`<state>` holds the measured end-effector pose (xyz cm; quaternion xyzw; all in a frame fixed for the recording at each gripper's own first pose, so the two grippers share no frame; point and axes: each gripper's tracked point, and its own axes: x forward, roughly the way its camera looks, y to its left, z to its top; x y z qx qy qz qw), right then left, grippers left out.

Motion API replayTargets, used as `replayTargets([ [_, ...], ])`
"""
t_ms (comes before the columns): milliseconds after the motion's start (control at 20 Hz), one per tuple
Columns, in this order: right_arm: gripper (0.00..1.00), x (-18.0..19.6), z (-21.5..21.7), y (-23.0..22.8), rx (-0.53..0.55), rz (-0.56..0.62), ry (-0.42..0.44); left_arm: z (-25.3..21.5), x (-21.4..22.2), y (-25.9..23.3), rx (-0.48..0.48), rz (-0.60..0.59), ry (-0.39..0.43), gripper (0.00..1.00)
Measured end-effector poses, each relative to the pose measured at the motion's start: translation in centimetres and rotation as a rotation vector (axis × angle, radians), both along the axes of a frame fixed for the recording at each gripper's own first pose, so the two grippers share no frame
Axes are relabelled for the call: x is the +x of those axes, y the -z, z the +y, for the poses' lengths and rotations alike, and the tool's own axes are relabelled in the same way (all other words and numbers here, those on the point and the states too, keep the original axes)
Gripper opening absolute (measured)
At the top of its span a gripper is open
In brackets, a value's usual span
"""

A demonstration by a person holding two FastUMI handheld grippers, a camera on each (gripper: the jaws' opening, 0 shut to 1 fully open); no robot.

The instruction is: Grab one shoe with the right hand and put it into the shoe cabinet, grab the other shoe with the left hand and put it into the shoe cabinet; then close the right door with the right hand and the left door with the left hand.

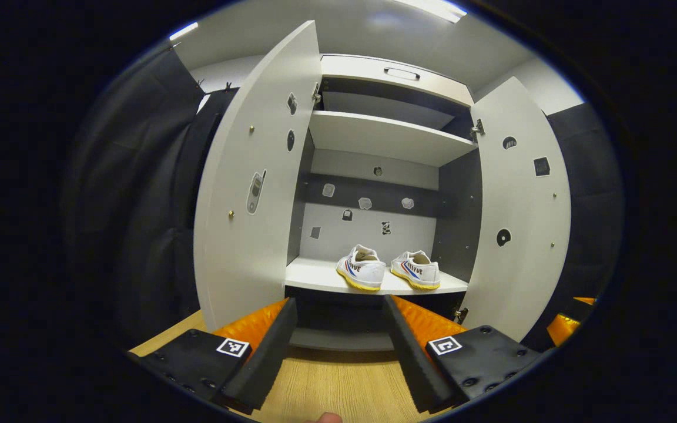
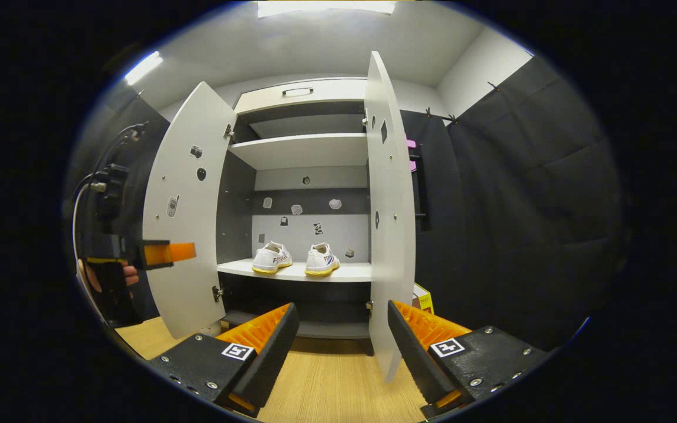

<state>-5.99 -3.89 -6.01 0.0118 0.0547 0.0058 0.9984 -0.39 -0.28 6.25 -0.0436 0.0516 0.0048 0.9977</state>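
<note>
Two white shoes with yellow soles stand side by side on the cabinet's lower shelf (image 1: 315, 279): one (image 1: 362, 269) to the left, the other (image 1: 415, 270) to the right. In the right gripper view the same pair (image 2: 272, 258) (image 2: 321, 259) rests on that shelf (image 2: 356, 271). Both cabinet doors stand open: the left door (image 1: 250, 194) (image 2: 183, 217) and the right door (image 1: 520, 211) (image 2: 388, 223). My left gripper (image 1: 338, 346) is open and holds nothing, a little in front of the cabinet. My right gripper (image 2: 341, 346) is open too, its gap facing the right door's edge. The left gripper (image 2: 162, 254) and the hand holding it appear at the left of the right gripper view.
A wooden floor (image 1: 338, 388) runs under both grippers up to the cabinet. An upper shelf (image 1: 385, 138) and a top drawer with a handle (image 1: 400, 73) sit above. Black cloth walls close both sides. A small yellow box (image 2: 424, 296) sits on the floor behind the right door.
</note>
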Motion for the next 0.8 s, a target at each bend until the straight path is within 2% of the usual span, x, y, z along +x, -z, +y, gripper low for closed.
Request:
replayTargets([
  [250, 0.93, -0.4, -0.5, -0.4, 0.010, 0.002, 0.018, -0.6, -2.7, 1.6, -0.012, 0.025, -0.003, 0.95],
  [400, 0.93, 0.3, -1.8, -2.4, -0.010, -0.028, 0.025, -0.1, -3.4, 1.6, -0.004, 0.015, -0.030, 0.95],
  [550, 0.93, 2.2, -5.4, -5.8, -0.075, -0.062, 0.046, 0.4, -4.9, 1.8, 0.006, 0.020, -0.046, 0.95],
  [600, 0.98, 3.1, -7.1, -7.4, -0.098, -0.085, 0.068, 0.5, -5.4, 2.0, 0.012, 0.021, -0.047, 0.95],
  [650, 0.94, 4.2, -8.9, -9.0, -0.111, -0.103, 0.096, 0.6, -5.8, 2.0, 0.021, 0.019, -0.050, 0.95],
  [800, 0.94, 7.0, -13.7, -12.5, -0.120, -0.120, 0.163, 1.5, -6.5, 2.4, 0.051, 0.020, -0.064, 0.95],
])
